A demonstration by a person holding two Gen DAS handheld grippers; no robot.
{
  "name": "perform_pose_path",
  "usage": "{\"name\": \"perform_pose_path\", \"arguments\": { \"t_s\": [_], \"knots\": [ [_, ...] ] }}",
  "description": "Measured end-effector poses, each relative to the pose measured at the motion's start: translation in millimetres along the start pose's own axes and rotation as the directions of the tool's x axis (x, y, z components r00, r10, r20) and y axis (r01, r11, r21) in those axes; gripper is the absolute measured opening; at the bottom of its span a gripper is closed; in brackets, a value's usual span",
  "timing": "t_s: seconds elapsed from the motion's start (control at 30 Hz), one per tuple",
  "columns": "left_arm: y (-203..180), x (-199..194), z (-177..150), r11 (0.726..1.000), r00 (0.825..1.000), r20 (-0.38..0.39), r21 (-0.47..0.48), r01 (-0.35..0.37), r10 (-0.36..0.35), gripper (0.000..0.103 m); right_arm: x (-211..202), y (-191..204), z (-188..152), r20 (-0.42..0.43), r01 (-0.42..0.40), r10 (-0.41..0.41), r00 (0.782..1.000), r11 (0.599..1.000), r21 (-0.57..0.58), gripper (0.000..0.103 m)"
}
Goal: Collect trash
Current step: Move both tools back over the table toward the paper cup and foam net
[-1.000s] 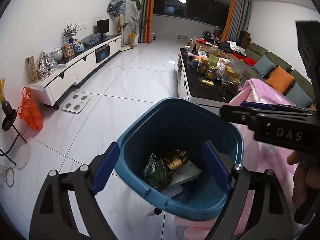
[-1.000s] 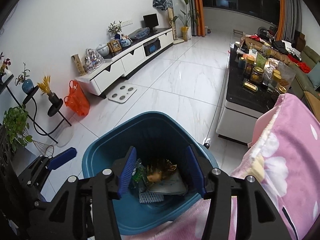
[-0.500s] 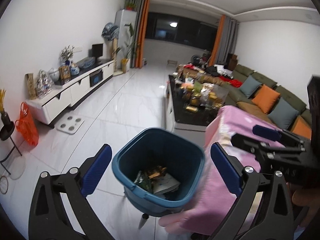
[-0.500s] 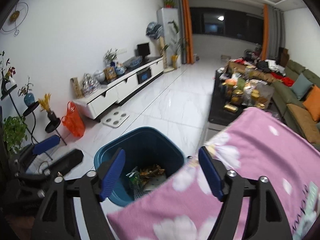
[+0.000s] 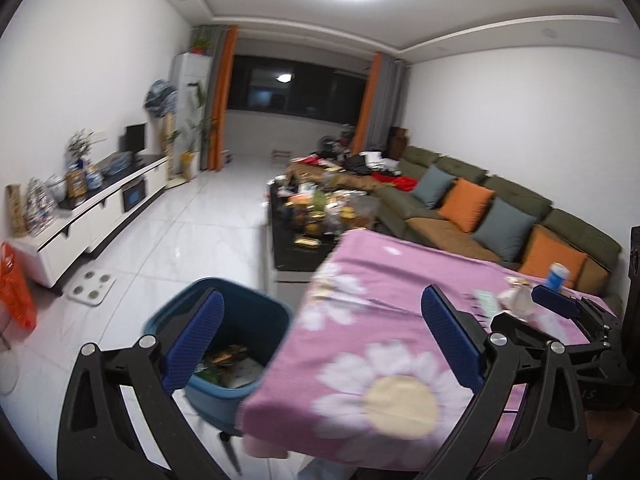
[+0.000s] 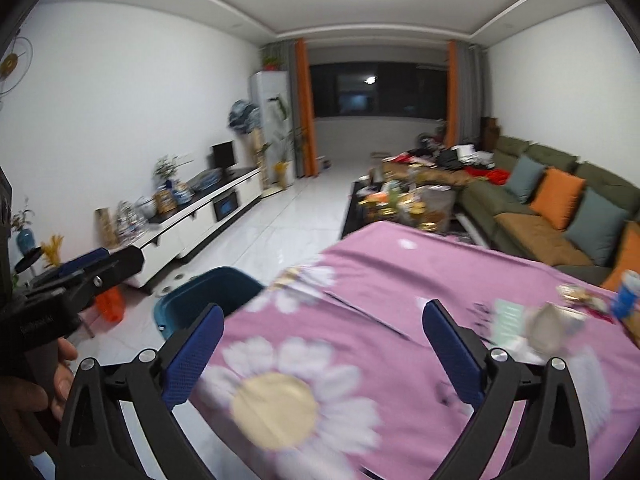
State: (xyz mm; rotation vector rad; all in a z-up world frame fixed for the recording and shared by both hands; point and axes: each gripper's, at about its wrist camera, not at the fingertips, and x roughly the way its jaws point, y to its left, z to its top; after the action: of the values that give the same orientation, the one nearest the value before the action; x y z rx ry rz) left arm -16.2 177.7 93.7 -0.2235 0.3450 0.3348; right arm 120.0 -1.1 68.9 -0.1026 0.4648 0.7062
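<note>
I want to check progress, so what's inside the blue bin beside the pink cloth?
The blue bin already holds some trash: crumpled wrappers and a flat pale packet. The left tool's pad and the pink flowered cloth hide part of the inside, and the bottom is out of sight.

no legible text, printing on hand-held gripper (image 6: 40,322) blurred

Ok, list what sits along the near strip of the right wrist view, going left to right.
Hand on the left gripper's handle → orange bag → blue bin → pink flowered cloth → crumpled trash → blue-and-white can.
</note>
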Motion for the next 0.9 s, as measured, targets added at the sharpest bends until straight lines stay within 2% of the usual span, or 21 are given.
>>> {"name": "perform_pose_path", "arguments": {
  "t_s": [0.23,0.37,0.5,0.63,0.9],
  "knots": [
    [-62,-24,-11,0.989,0.991,0.037,0.067,0.129,-0.132,0.097,-59,-42,-30,0.063,0.151,-0.154,0.986,0.987,0.054,0.096],
    [-91,-35,-14,0.974,0.978,0.071,0.127,0.188,-0.198,0.097,-88,-59,-42,0.088,0.227,-0.234,0.968,0.970,0.085,0.096],
    [-112,-44,-22,0.959,0.966,0.075,0.159,0.235,-0.249,0.097,-111,-65,-58,0.103,0.315,-0.324,0.940,0.945,0.092,0.096],
    [-126,-45,-27,0.947,0.956,0.064,0.167,0.273,-0.287,0.097,-132,-72,-71,0.103,0.383,-0.392,0.914,0.919,0.095,0.096],
    [-139,-45,-38,0.935,0.947,0.046,0.183,0.305,-0.318,0.097,-155,-77,-90,0.099,0.458,-0.466,0.879,0.884,0.093,0.096]
  ]
}}
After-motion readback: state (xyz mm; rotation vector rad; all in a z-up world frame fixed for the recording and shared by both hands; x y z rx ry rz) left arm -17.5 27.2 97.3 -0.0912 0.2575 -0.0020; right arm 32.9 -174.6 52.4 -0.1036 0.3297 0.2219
